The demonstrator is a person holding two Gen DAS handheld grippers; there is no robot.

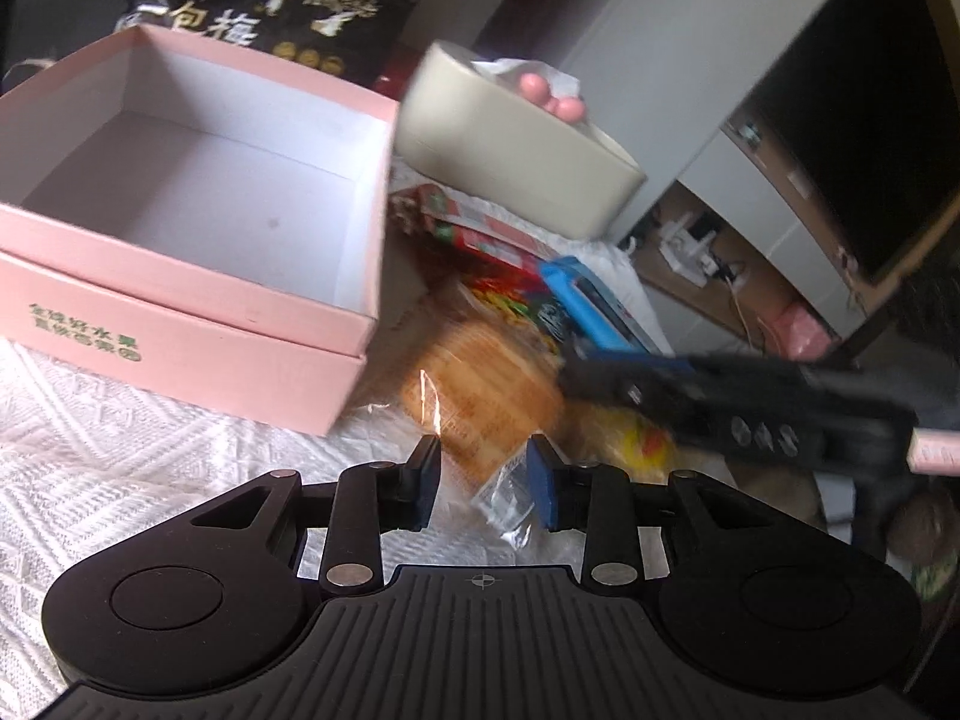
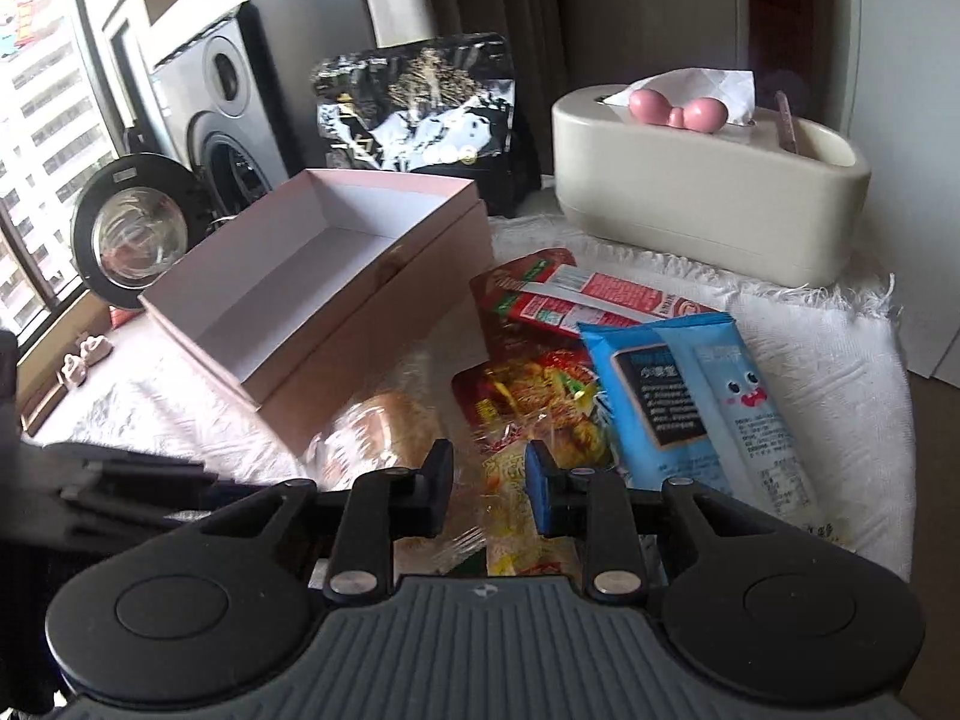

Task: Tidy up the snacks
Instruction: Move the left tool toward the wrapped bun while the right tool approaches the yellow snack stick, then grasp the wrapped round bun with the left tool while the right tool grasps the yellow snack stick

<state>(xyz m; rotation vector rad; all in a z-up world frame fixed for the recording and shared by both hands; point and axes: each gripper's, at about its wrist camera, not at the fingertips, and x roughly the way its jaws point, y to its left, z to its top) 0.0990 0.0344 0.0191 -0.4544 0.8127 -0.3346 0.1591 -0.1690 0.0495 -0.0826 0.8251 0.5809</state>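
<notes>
The pink box [image 2: 336, 276], ahead and to the left of both hand-held grippers, is empty, so the sorting has barely begun. Every snack lies on the white cloth [image 2: 810, 360] over the bench. The left hand-held gripper [image 1: 483, 480] is closed on the clear wrapper of a bread packet [image 1: 480, 384]. The right hand-held gripper [image 2: 487, 489] is nearly closed over a crinkly yellow packet [image 2: 516, 516]; whether it pinches it is unclear. Two blue packets [image 2: 678, 396] and red ones [image 2: 576, 300] lie just beyond.

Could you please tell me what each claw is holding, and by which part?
The left claw seems to pinch the bread packet by its clear crimped end. The right claw seems closed on the yellow snack packet at its wrapper edge.
</notes>
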